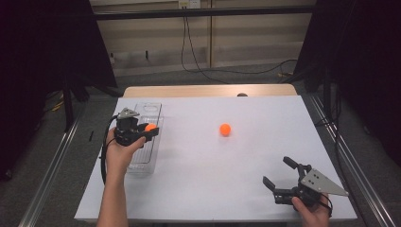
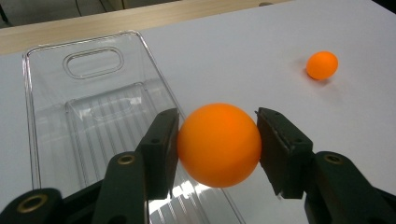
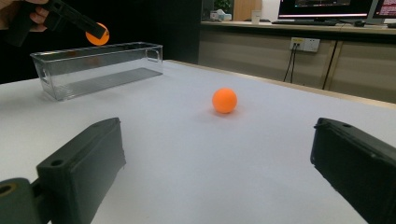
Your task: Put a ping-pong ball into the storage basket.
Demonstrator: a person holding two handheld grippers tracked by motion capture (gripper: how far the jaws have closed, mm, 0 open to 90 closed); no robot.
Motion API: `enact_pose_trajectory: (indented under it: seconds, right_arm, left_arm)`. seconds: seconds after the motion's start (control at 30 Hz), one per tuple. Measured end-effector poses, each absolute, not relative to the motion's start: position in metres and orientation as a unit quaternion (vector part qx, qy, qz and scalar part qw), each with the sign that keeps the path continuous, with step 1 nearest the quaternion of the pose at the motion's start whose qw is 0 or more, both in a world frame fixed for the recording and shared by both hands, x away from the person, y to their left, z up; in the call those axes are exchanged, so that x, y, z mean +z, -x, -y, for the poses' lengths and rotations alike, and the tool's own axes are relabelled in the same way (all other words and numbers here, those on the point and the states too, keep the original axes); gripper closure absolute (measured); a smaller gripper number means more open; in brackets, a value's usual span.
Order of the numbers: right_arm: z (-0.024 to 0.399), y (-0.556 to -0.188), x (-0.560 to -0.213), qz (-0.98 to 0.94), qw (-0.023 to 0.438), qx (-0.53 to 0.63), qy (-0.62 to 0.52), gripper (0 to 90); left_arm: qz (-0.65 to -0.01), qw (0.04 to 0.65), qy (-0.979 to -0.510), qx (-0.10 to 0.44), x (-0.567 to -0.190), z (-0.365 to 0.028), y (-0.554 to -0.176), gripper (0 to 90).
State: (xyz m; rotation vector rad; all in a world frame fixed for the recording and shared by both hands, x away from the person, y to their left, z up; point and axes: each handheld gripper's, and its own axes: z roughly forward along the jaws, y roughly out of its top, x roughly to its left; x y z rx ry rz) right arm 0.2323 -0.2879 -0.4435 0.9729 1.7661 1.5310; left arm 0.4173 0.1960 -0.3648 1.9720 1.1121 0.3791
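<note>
Orange ball [image 2: 218, 144] sits clamped between the left tool's [image 2: 217, 140] jaws, above the clear bin [image 2: 60, 107]; right tool [image 1: 282, 174] gapes empty.

Overhead light fell evenly on the white table [image 1: 213, 179], while the room around it stayed dark. Glare streaked the clear tray [image 2: 93, 116]. The loose orange ball [image 3: 224, 100] cast a soft shadow beside itself. Nearest the right gripper's camera, its jaws blurred slightly.
</note>
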Motion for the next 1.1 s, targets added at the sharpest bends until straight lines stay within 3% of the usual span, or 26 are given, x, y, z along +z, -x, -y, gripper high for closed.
enact_pose_trajectory:
  seconds: [1.1]
  right_arm:
    - [0.287,-0.232,-0.443,-0.665,0.3,0.577,-0.366,2.3]
  left_arm:
    - [-0.47,0.39,-0.775,0.165,-0.375,-0.208,-0.422,50.2]
